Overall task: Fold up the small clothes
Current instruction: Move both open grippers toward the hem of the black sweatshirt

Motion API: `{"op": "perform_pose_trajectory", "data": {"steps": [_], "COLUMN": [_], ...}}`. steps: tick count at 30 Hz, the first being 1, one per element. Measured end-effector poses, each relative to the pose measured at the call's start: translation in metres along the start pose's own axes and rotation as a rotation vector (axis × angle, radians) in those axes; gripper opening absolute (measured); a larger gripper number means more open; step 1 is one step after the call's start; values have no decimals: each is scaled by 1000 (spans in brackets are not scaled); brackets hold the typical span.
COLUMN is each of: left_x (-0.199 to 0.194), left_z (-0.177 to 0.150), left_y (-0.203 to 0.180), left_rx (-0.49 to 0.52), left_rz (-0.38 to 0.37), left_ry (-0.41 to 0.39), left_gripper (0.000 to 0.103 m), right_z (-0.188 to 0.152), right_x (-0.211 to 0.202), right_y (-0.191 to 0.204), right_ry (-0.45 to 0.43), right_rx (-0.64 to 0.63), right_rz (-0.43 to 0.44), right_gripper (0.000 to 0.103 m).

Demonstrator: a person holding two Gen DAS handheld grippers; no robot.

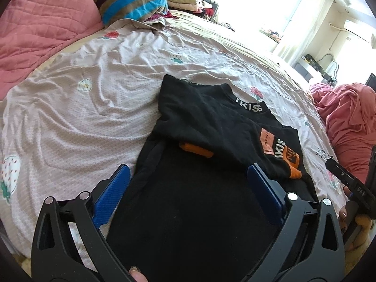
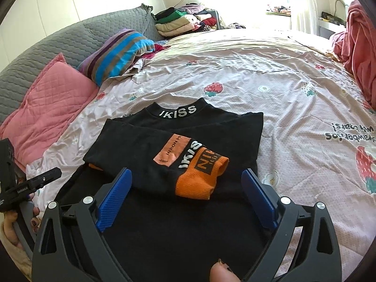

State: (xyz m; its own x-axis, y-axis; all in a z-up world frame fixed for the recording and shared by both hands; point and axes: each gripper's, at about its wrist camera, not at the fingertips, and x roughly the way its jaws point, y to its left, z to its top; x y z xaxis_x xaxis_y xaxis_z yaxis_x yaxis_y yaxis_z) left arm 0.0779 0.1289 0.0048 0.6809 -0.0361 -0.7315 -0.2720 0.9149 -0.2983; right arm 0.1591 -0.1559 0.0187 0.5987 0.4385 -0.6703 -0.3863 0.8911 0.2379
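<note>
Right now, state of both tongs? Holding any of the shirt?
Left tongs: open, nothing gripped; the black shirt lies flat on the bed below them.
Right tongs: open, nothing gripped, above the shirt's orange cuff.

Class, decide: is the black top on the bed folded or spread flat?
Partly folded: the black top's sleeves are turned in, their orange cuffs lying across its body.

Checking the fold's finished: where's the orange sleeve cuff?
In the right wrist view the orange cuff lies centre, across the black top, just ahead of the open right gripper.
</note>
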Motion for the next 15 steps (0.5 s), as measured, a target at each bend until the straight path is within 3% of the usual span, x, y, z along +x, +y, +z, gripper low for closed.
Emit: {"op": "perform_pose_trajectory", "data": {"steps": [15], "left_x": [-38], "left_z": [-27], "left_y": [28], "left_rx": [11], "left_rz": [44], "left_ry": [12], "left_gripper": [94], "right_z": [-20], "right_x": [-23], "right_y": [-6], "right_ry": [5], "right_rx": [-35], "right_rz": [-17], "right_gripper": [94]}}
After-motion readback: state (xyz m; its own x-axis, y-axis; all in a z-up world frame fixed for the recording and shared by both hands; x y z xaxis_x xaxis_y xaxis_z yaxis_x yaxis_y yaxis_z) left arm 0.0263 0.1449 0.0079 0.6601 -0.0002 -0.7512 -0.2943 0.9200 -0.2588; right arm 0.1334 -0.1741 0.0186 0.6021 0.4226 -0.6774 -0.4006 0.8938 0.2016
